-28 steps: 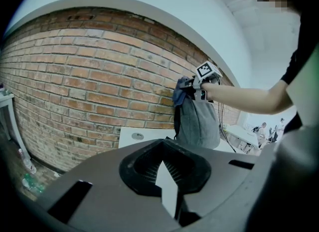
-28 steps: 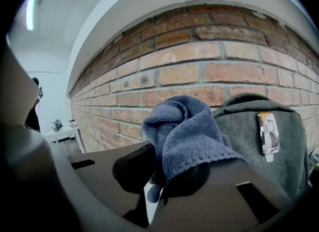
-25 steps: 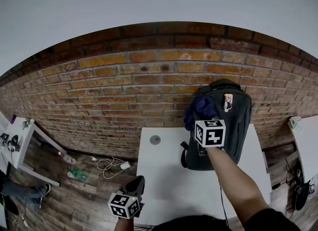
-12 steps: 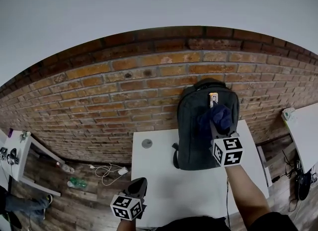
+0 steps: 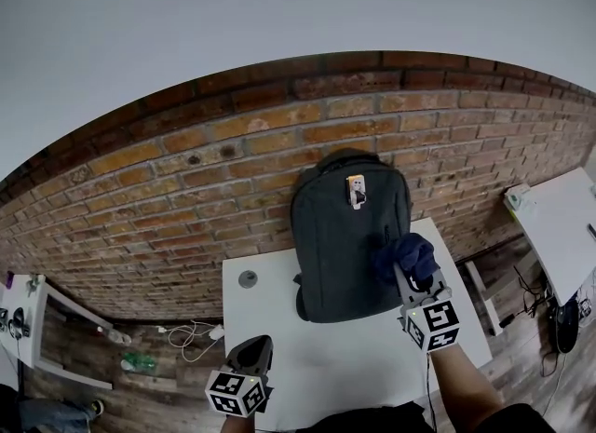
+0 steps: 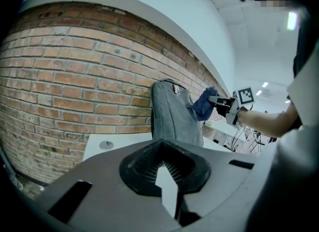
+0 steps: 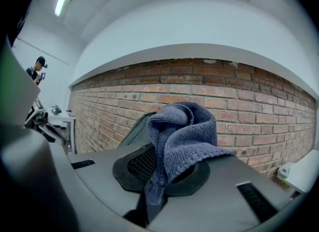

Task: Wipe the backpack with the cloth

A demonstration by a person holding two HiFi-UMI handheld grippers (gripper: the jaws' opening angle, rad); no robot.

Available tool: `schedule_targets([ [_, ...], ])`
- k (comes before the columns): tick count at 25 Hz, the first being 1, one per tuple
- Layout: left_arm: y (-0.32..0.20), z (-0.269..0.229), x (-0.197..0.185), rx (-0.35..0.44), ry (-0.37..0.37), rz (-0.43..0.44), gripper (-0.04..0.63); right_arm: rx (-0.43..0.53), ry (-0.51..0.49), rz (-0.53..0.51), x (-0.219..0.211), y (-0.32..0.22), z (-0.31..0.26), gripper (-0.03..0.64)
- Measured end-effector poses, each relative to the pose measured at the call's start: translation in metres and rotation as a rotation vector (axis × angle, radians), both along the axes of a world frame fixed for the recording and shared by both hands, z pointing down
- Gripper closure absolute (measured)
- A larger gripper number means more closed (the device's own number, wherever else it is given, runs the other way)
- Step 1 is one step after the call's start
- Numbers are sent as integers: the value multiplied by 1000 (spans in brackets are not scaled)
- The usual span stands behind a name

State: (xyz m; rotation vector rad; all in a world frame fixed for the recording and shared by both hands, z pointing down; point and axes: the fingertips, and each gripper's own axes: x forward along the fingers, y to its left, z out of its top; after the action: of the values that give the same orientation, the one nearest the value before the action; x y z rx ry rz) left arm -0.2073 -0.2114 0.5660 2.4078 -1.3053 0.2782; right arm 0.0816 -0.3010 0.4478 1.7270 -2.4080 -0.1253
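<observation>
Backpack mid-wipe: right gripper clamps cloth at its 4 o'clock edge; left gripper closed, empty. Next, probably sweep toward 9 o'clock.

The backpack stands on the table against the wall, cloth touching its right side.

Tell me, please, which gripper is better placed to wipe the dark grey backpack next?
Right: the right gripper is shut on the blue terry cloth at the dark grey backpack; the left gripper is shut, empty, farther away.
</observation>
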Motion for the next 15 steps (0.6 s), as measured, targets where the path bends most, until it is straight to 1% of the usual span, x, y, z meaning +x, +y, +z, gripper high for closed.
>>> schedule_targets([
  [5,-8,-8,28,15,-2,6,604,-22,-23,-27,21,30,16,578],
  [9,-9,-12,52,21,-7,-14,604,-42,-41,-54,42,44,23,578],
  [15,0,-17,110,23,-26,-14,604,-39,-63,-126,78,58,23,578],
])
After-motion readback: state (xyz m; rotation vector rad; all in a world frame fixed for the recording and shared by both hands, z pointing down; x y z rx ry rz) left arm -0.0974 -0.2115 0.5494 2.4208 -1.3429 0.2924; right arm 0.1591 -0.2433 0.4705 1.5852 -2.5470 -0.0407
